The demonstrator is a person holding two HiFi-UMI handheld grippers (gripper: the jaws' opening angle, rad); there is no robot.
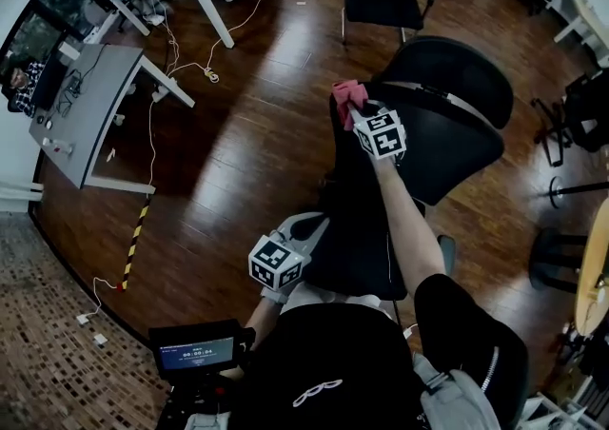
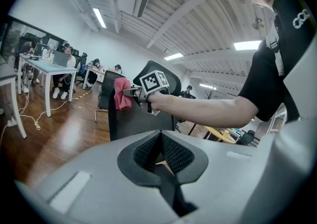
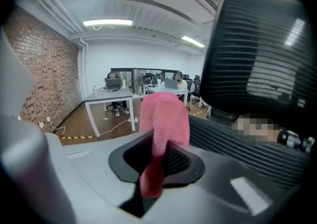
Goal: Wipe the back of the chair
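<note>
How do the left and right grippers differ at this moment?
The right gripper is clamped on a pink cloth; the left gripper has its jaws together on nothing. The right is stretched out to the chair; the left hangs low near the person's body. Both carry marker cubes.

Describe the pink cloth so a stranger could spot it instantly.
Find the black mesh office chair in the middle of the wooden floor. At the top of its back, the right gripper holds the pink cloth in its jaws. It is the only pink thing in view.
</note>
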